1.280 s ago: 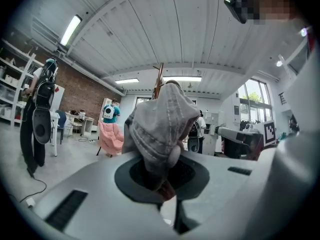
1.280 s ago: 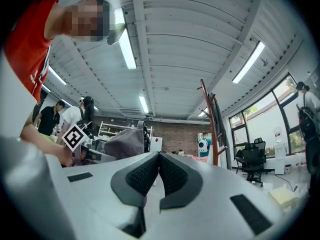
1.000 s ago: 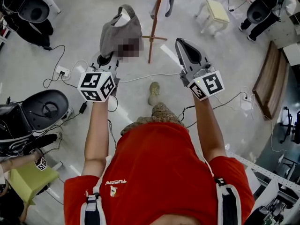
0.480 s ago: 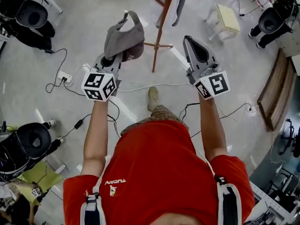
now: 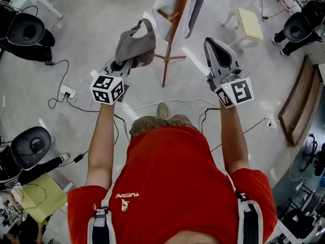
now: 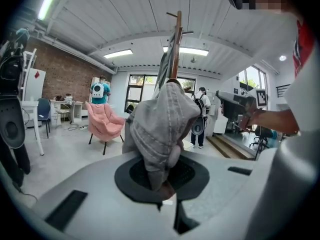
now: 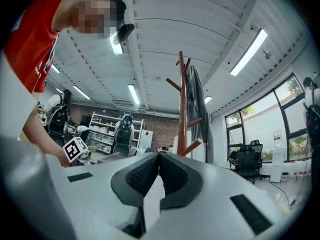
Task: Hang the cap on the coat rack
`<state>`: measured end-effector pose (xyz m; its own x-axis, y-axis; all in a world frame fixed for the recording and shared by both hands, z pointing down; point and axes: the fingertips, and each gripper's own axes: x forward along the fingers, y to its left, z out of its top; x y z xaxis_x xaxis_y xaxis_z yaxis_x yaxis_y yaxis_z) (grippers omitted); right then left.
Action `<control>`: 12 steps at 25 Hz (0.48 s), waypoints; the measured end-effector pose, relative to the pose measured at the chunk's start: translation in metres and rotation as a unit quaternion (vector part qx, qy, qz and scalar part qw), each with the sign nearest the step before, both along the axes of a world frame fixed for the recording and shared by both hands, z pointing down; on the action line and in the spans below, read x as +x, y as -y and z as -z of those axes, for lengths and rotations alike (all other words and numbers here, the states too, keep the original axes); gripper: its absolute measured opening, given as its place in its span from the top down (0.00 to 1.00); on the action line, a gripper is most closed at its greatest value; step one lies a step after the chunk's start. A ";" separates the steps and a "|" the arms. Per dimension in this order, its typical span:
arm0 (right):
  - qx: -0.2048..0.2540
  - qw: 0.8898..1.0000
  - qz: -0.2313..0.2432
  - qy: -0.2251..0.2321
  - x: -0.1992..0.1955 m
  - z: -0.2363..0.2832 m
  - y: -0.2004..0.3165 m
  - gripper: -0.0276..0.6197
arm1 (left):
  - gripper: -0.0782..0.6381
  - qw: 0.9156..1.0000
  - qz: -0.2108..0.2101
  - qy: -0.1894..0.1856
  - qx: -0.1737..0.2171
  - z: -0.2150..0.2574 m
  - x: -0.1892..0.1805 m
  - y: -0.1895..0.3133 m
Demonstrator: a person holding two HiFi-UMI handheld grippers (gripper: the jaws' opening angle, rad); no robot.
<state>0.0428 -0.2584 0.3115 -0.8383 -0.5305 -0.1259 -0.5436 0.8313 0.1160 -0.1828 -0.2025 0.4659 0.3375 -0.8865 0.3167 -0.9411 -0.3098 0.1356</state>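
The cap (image 5: 135, 43) is held in the air, pinched at its lower edge by the left tongs (image 5: 123, 63), which are clenched on the grey fabric; it rises at 12 o'clock from them in the head view. The right tongs (image 5: 213, 41) are clenched with nothing between the jaws and are kept level with the left pair. Between the two, the wooden coat rack (image 5: 174, 29) is seen at 2 o'clock from the cap and apart from it, with a pale garment (image 5: 163, 10) draped over it. A cream stool (image 5: 249, 23) is set on the floor (image 5: 86, 29) at 1 o'clock from the right tongs.
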 end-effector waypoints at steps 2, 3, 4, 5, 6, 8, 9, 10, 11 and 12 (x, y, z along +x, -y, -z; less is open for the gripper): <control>-0.004 1.000 -0.008 -0.006 0.000 -0.003 0.011 0.92 | 0.86 1.000 -0.007 0.003 -0.012 -0.011 -0.004 0.015; -0.006 1.000 -0.011 -0.010 0.000 -0.006 0.015 0.92 | 0.86 1.000 -0.012 0.006 -0.017 -0.017 -0.005 0.022; -0.008 1.000 -0.015 -0.014 -0.001 -0.008 0.019 0.92 | 0.86 1.000 -0.020 0.009 -0.022 -0.024 -0.005 0.028; -0.009 1.000 -0.020 -0.018 -0.001 -0.010 0.023 0.92 | 0.86 0.999 -0.027 0.013 -0.027 -0.029 -0.006 0.034; -0.010 0.999 -0.025 -0.021 -0.001 -0.012 0.026 0.92 | 0.86 0.999 -0.035 0.016 -0.032 -0.034 -0.006 0.040; -0.012 0.999 -0.039 -0.026 0.000 -0.012 0.032 0.92 | 0.86 0.998 -0.052 0.021 -0.043 -0.043 -0.006 0.053; -0.013 0.998 -0.047 -0.029 0.001 -0.012 0.034 0.92 | 0.86 0.997 -0.060 0.022 -0.049 -0.048 -0.005 0.058; -0.015 0.998 -0.057 -0.031 0.003 -0.013 0.036 0.92 | 0.86 0.996 -0.068 0.023 -0.056 -0.054 -0.005 0.064; -0.017 0.997 -0.067 -0.033 0.006 -0.014 0.038 0.92 | 0.86 0.995 -0.076 0.024 -0.063 -0.060 -0.004 0.070; -0.018 0.996 -0.078 -0.035 0.008 -0.015 0.039 0.92 | 0.86 0.994 -0.085 0.026 -0.068 -0.066 -0.003 0.076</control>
